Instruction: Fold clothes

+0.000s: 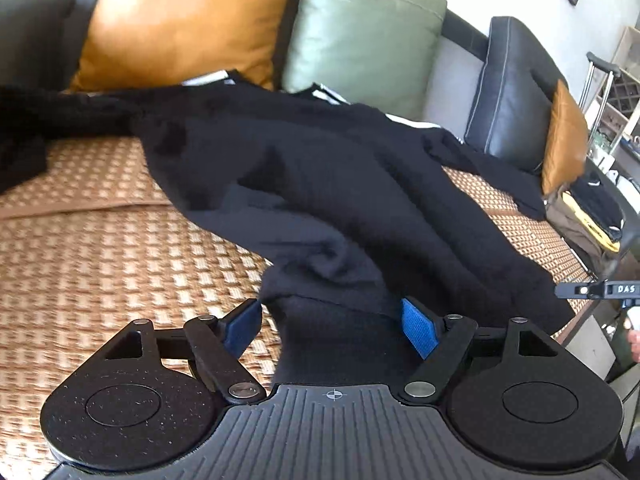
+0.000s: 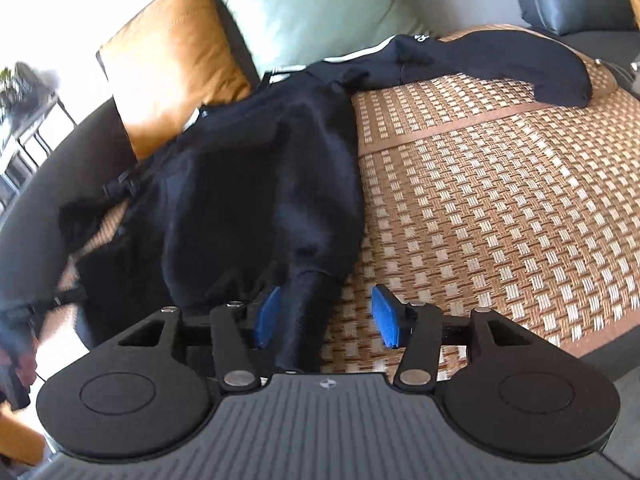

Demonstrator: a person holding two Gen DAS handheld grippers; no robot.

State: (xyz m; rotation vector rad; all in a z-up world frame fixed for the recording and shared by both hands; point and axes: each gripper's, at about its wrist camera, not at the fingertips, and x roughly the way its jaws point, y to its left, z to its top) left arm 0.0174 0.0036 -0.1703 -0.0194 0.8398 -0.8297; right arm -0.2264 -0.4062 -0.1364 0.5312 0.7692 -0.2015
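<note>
Lying across a woven straw mat (image 1: 100, 248) in brown and cream squares, the black fabric garment (image 1: 320, 184) spreads from the back cushions of the sofa toward both cameras, crumpled and not folded. In the left wrist view its near edge falls between the two blue pads of the left gripper (image 1: 332, 324). The jaws stand wide apart, and the cloth fills the space between them; it touches the pad on the right side of the picture, but the pads do not press it together, so the left gripper has no hold on it. In the right wrist view a narrow part of the same black garment (image 2: 260, 184), perhaps a sleeve or a leg end, runs down between the blue pads of the right gripper (image 2: 326, 316). These jaws are about half open. The narrow part lies just beside the pad on the left side of the picture, and the other pad is apart from it, over the bare mat (image 2: 500, 220), so nothing is clamped here either. Behind the garment an orange leather cushion (image 1: 188, 20) and a pale green leather cushion (image 1: 360, 36) lean against the dark sofa back (image 1: 508, 92). A second black piece of clothing with white stripes (image 2: 480, 60) lies farther back on the mat in the right view. At the right edge of the left view a small stack of folded clothes (image 1: 592, 208) is seen, somewhat blurred.
</note>
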